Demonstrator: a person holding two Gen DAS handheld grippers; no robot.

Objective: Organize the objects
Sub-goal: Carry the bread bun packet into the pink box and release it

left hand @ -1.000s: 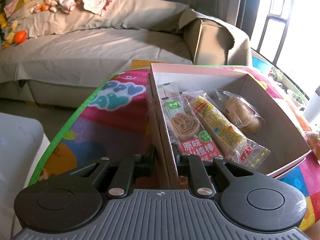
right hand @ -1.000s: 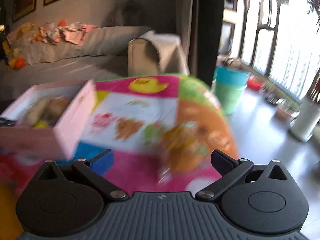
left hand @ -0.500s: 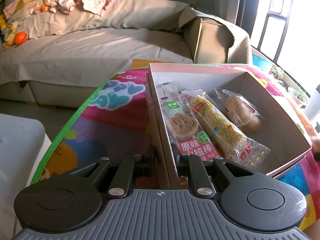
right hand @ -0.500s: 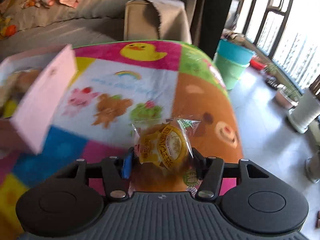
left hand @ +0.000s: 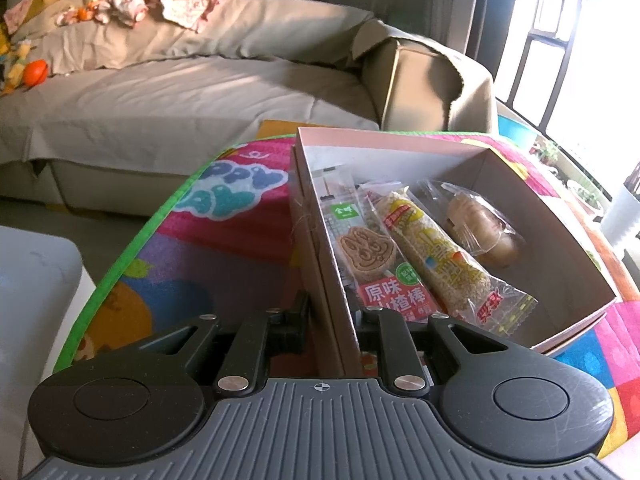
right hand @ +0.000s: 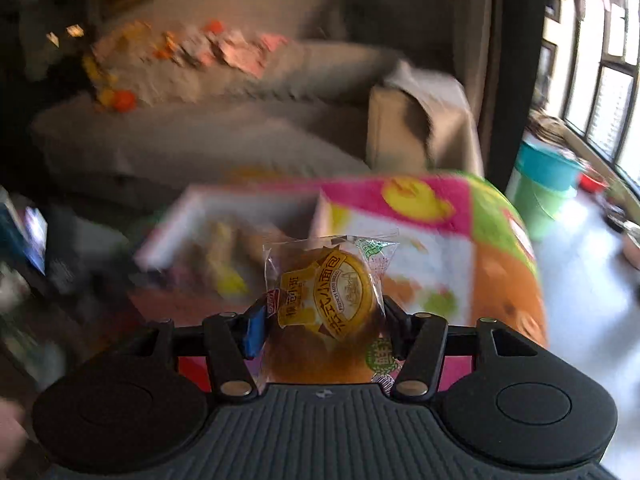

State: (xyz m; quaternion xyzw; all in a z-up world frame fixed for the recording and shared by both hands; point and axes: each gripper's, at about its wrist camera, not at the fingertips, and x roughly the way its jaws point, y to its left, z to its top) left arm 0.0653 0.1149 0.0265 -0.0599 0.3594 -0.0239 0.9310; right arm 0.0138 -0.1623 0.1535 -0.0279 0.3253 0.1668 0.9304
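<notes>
Since the earlier frame the right gripper (right hand: 324,326) has risen from the colourful play mat (right hand: 496,240), and its jaws, which stood wide apart, have just been closing; they now clamp a small wrapped bread (right hand: 328,300) between the pads, so that the packet stands upright just ahead of the tongs, off the mat, and it shows sharp while the room behind it is blurred. Beyond this packet and a little to its left lies the pink box (right hand: 192,216), and far behind it the sofa (right hand: 200,148) with clothes on its back. On the other side, the left gripper (left hand: 332,320) has not shifted: its jaws are nearly together and pinch the near left wall of the pink box (left hand: 316,264), one finger outside the wall and one inside. The mat (left hand: 224,240) spreads to the left of these tongs and under the box. Inside the box, just ahead of the inner finger, lies a hawthorn biscuit packet (left hand: 372,256) with a red label; beside it to the right is a long cereal bar (left hand: 436,256) in clear wrap, and further right, toward the far wall, a clear bag with round pastries (left hand: 480,224). The three packets lie side by side, and the bar touches the biscuit packet.
</notes>
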